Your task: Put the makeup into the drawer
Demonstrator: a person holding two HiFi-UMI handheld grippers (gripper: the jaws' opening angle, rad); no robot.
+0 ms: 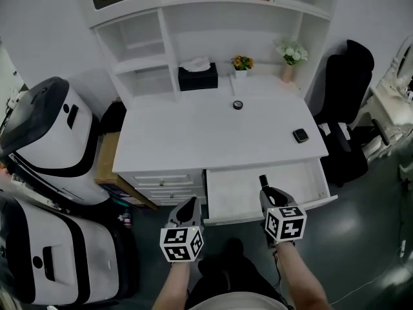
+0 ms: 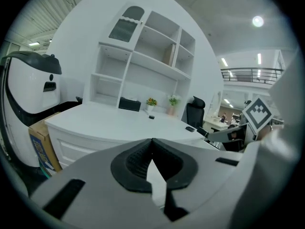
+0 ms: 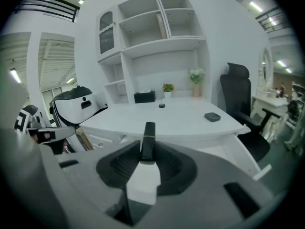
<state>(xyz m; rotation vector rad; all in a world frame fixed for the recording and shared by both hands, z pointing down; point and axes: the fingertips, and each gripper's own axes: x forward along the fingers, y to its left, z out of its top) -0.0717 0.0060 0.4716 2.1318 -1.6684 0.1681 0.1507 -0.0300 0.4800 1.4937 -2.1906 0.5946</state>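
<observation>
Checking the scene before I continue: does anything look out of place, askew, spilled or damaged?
Nothing stands out. The drawer is pulled open under the desk, nothing is spilled, and the round black item and dark compact lie flat on it. The right gripper is shut on a slim black tube.

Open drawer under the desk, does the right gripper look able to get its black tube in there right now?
Probably yes: the drawer stands pulled out, the right gripper, shut on the black tube, hovers at its front edge, and nothing shows between them.
</observation>
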